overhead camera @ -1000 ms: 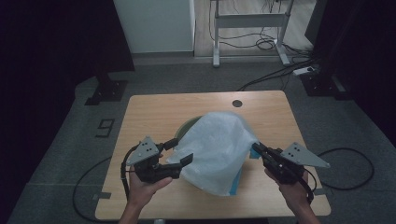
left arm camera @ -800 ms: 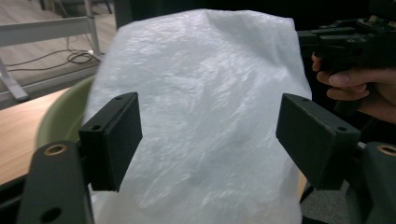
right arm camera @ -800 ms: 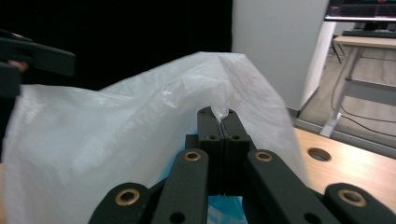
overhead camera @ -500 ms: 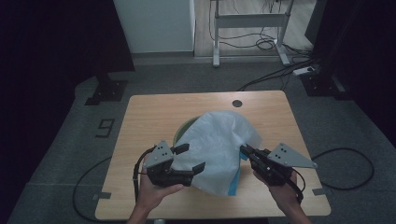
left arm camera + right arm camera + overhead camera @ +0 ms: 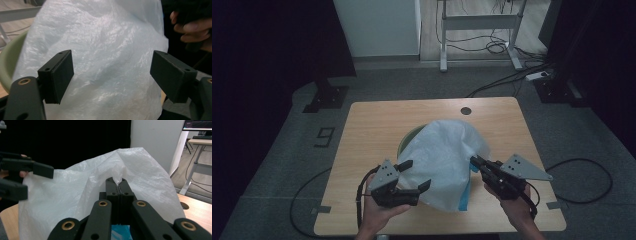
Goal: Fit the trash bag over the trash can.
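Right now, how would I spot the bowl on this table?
On the wooden table, look at the white plastic bag near the front edge. The bowl peeks out from under the bag's far-left side: a pale green curved rim, the only round green thing there.

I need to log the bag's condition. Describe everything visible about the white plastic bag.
The white plastic bag is thin, translucent and crinkled, puffed up in a loose mound over the green bowl on the wooden table. A blue edge shows at its near lower corner. The right gripper pinches a fold of it between shut jaws. The left gripper stands open at its other side, pads apart from the film.
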A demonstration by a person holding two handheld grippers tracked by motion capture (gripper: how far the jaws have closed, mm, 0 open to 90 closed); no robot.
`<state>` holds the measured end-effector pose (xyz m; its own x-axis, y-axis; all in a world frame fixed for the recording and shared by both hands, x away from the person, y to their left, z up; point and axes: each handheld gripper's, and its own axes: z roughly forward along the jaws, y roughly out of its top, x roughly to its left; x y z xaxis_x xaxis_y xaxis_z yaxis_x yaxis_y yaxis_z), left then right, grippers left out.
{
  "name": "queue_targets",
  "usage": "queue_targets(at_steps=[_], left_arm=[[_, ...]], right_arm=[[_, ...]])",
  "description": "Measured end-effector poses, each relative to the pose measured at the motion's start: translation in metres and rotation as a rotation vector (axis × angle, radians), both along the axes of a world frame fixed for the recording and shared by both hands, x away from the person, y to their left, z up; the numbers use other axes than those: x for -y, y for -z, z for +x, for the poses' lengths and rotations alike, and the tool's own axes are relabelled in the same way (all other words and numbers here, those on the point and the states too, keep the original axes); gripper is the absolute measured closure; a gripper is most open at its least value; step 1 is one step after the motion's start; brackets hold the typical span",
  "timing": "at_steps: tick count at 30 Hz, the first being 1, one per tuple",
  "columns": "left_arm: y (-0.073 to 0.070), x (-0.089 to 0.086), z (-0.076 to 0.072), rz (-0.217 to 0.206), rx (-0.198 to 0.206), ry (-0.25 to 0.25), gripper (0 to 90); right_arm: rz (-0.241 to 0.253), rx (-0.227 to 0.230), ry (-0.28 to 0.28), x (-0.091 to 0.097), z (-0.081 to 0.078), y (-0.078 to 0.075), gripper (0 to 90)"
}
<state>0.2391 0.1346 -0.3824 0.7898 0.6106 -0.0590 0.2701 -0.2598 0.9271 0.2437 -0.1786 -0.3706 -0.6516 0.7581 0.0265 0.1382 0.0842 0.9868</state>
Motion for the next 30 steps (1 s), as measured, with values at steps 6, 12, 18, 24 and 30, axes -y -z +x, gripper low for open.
queue_targets(at_steps=[6,12,18,24,30], left_arm=[[0.012,0.013,-0.004,0.055,0.03,-0.021,27.3],[0.012,0.014,-0.006,0.049,0.047,-0.005,54.1],[0.012,0.011,-0.001,0.02,-0.009,0.039,75.9],[0.01,0.006,0.001,-0.027,-0.012,0.047,90.0],[0.001,-0.015,0.004,-0.147,-0.006,-0.013,90.0]], right_arm=[[0.001,0.001,-0.007,-0.002,-0.003,0.0,87.9],[0.003,-0.001,-0.006,0.0,-0.004,-0.001,87.9],[0.007,-0.001,-0.002,0.003,-0.004,0.0,87.9],[0.008,0.002,-0.007,0.004,-0.004,-0.001,82.0],[0.007,0.008,-0.012,0.01,-0.01,0.004,57.2]])
